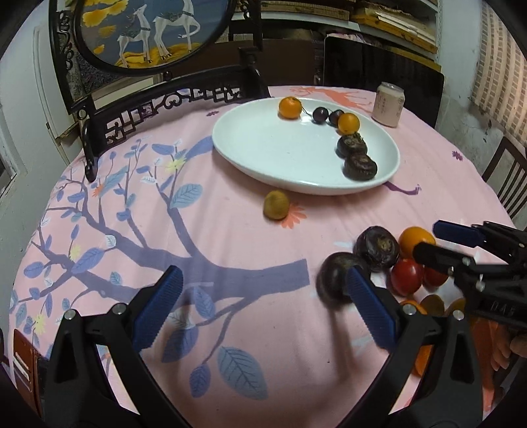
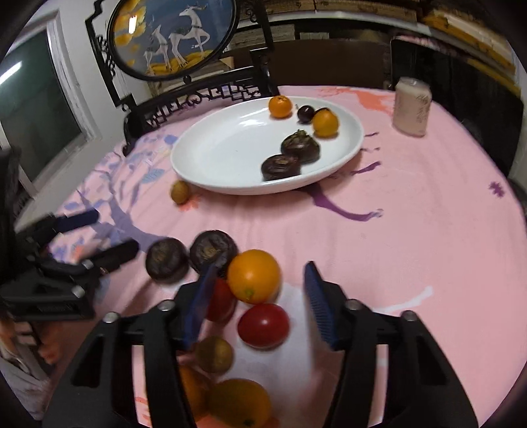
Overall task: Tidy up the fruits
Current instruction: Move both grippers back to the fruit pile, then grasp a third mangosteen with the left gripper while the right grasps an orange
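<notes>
- Right gripper (image 2: 260,303), jaws apart, hangs at the lower middle of its view over the loose pile: an orange (image 2: 253,276), a tomato (image 2: 263,325), two dark fruits (image 2: 189,255).
- Left gripper (image 1: 263,306), jaws apart, holds nothing.
- A small yellow fruit (image 1: 276,204) lies mid-desk (image 1: 428,197), just beside the plate.
- Farther, the plate (image 1: 263,145) holds six fruits; I judge it under half done.
- The can (image 1: 388,104) at upper right has writing, too small to read.

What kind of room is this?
Probably a home dining room: a round table with a pink cloth, a plate of fruit, carved wooden chairs, and a deer picture behind.
</notes>
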